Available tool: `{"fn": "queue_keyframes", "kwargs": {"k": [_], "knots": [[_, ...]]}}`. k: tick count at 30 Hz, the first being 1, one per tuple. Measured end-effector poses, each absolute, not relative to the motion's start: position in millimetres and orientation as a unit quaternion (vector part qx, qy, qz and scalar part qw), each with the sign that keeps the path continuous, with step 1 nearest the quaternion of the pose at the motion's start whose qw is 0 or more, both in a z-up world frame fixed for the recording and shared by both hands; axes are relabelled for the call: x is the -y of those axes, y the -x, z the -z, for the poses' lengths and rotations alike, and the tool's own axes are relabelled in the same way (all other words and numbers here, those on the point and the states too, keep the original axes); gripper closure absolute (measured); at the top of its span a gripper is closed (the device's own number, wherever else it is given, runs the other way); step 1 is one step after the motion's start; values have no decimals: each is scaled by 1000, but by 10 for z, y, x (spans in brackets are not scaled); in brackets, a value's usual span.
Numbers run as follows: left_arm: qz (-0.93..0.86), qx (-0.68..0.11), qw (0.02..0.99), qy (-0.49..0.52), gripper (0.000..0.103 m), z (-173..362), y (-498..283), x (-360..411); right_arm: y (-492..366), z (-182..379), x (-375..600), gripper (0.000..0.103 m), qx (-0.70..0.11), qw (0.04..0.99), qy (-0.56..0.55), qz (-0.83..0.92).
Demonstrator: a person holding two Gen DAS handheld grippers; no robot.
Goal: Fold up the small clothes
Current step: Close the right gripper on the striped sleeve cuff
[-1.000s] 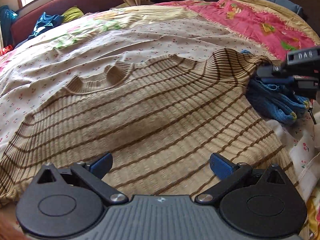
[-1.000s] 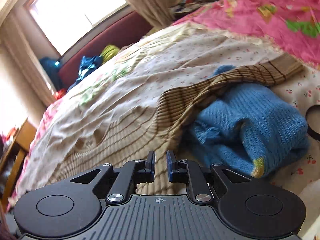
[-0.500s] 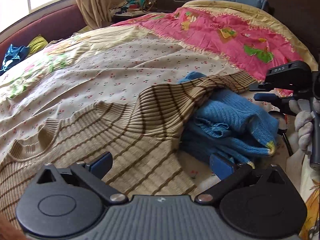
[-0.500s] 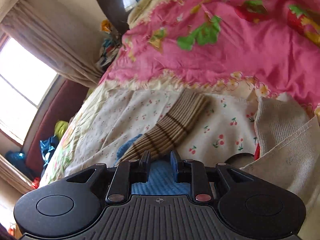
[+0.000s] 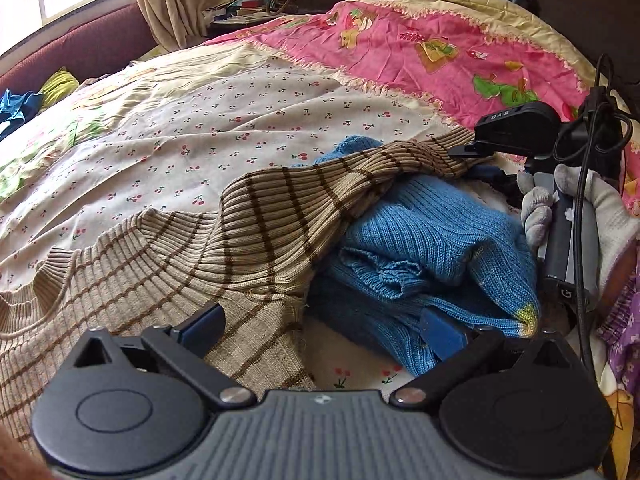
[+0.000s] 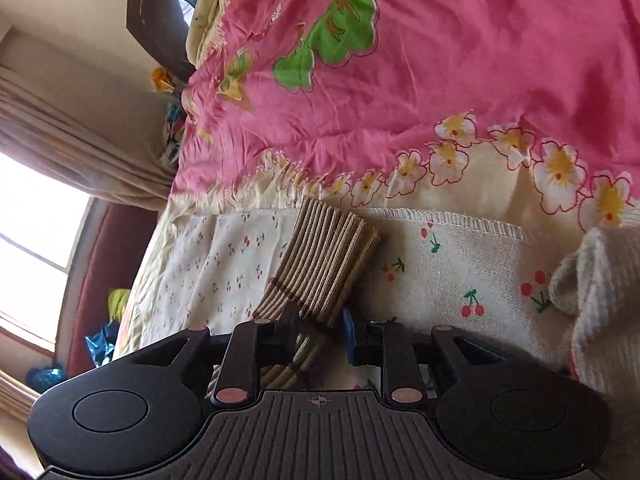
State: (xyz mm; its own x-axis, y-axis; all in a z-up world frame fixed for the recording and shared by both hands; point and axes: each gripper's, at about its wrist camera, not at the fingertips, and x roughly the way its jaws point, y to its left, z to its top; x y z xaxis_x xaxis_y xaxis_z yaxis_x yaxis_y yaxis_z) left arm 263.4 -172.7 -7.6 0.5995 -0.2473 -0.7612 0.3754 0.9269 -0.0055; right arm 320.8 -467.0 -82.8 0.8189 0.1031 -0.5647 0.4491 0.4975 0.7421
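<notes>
A beige sweater with brown stripes (image 5: 168, 264) lies spread on the bed, its sleeve (image 5: 360, 172) draped over a crumpled blue knit garment (image 5: 440, 248). My left gripper (image 5: 320, 328) is open and empty, low over the sweater's side edge and the blue garment. My right gripper (image 6: 320, 332) is partly open, with the sleeve's ribbed cuff (image 6: 324, 256) lying between its fingers; the jaws are not closed on it. The right gripper also shows in the left wrist view (image 5: 476, 152), at the cuff, held by a gloved hand (image 5: 600, 208).
A cherry-print sheet (image 5: 240, 120) covers the bed, with a pink floral quilt (image 5: 440, 52) beyond it. A whitish knit cloth (image 6: 600, 288) lies at the right. A maroon sofa with clothes (image 5: 60, 72) stands by the window. A cable (image 5: 588, 184) hangs from the right gripper.
My left gripper has swung right, from over the sweater's body to its side edge and the blue garment. My right gripper has moved forward to the sleeve cuff and its jaws have opened around it.
</notes>
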Motion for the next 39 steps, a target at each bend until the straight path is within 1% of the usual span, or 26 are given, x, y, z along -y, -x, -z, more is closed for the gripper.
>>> {"fn": "queue_keyframes", "kwargs": {"k": [1, 2, 3, 7, 11, 15, 18, 19, 21, 23, 24, 25, 28, 31, 33, 35, 37, 39], "knots": [[172, -413, 891, -80, 0, 90, -2631, 1719, -3221, 833, 4677, 81, -279, 817, -493, 103], [169, -414, 891, -83, 0, 102, -2626, 1706, -3215, 823, 4684, 87, -277, 816, -496, 105], [167, -413, 891, -85, 0, 108, -2621, 1687, -3221, 799, 4694, 91, -274, 816, -497, 107], [163, -412, 893, -81, 0, 115, -2617, 1611, -3115, 536, 4774, 93, -230, 818, -519, 87], [166, -408, 895, -74, 0, 103, -2609, 1596, -3072, 60, 4796, 94, -182, 832, -522, 47], [170, -403, 896, -73, 0, 94, -2602, 1602, -3023, -398, 4676, 95, -155, 856, -492, 21], [170, -402, 896, -75, 0, 112, -2619, 1601, -2985, -647, 4575, 100, -132, 889, -435, 44], [170, -402, 897, -75, 0, 114, -2618, 1587, -3025, -674, 4575, 100, -147, 890, -427, 57], [168, -400, 898, -68, 0, 103, -2592, 1525, -3071, -665, 4600, 100, -170, 879, -444, 39], [166, -400, 900, -59, 0, 86, -2559, 1448, -3096, -713, 4526, 100, -182, 893, -411, 26], [164, -399, 900, -56, 0, 76, -2540, 1410, -3082, -706, 4489, 99, -185, 896, -401, 30], [163, -399, 901, -53, 0, 68, -2524, 1377, -3078, -677, 4468, 96, -191, 898, -394, 35], [165, -396, 902, -49, 0, 51, -2490, 1326, -3044, -433, 4446, 95, -232, 900, -366, 47], [170, -397, 900, -54, 0, 71, -2511, 1384, -2995, -39, 4475, 95, -289, 885, -360, 65], [172, -399, 899, -60, 0, 89, -2522, 1438, -3027, 255, 4533, 95, -320, 862, -388, 61], [175, -401, 897, -63, 0, 94, -2523, 1472, -3096, 449, 4594, 90, -333, 840, -423, 70], [176, -404, 895, -64, 0, 102, -2534, 1492, -3173, 524, 4630, 89, -333, 826, -450, 65], [177, -406, 894, -62, 0, 108, -2551, 1512, -3279, 488, 4627, 79, -328, 828, -452, 56]]}}
